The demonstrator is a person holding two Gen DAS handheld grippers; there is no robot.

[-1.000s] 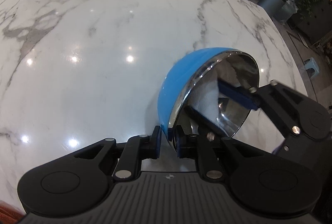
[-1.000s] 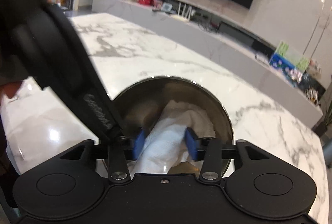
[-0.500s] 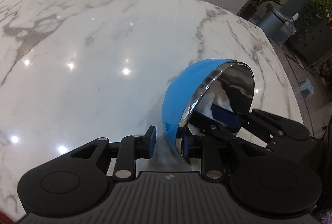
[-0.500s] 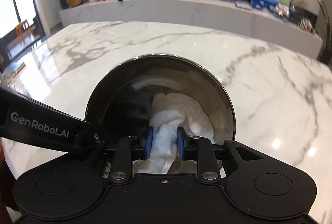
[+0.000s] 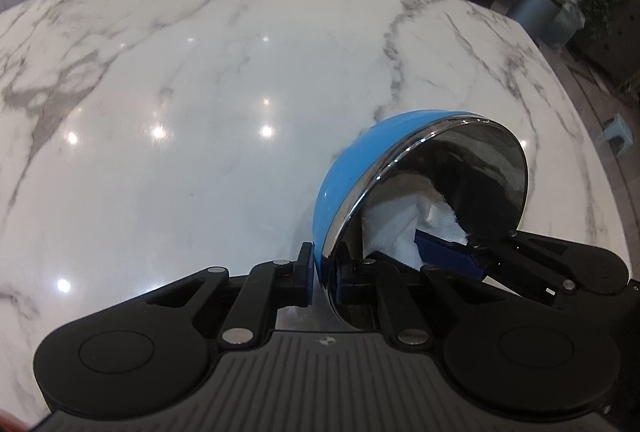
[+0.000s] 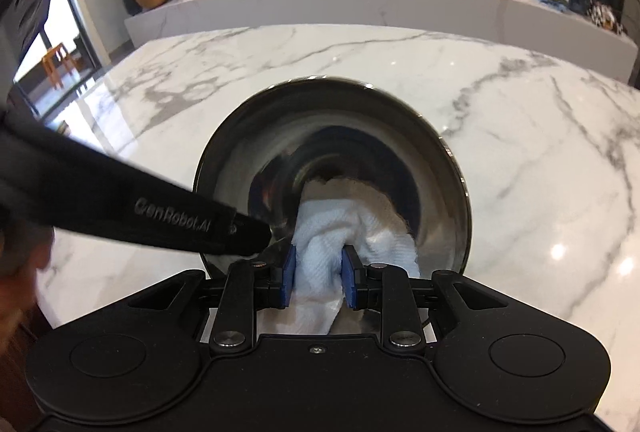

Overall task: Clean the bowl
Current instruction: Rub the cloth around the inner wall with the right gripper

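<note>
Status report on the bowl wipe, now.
Left gripper shut on bowl rim, bowl tipped on marble table. Right gripper shut on white cloth inside bowl. Nothing in the way.

You are viewing a bowl (image 5: 352,167) showing blue outside and mirror-dark chrome inside, a white waffle-textured cloth (image 6: 340,232), black grippers wearing blue pads (image 6: 289,276), and a white marble tabletop (image 5: 200,71) carrying grey veins.

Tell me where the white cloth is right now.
The white cloth is inside the tilted blue bowl, low in the right wrist view, pinched by the right tongs; the left tongs clamp the bowl's rim beside it.
</note>
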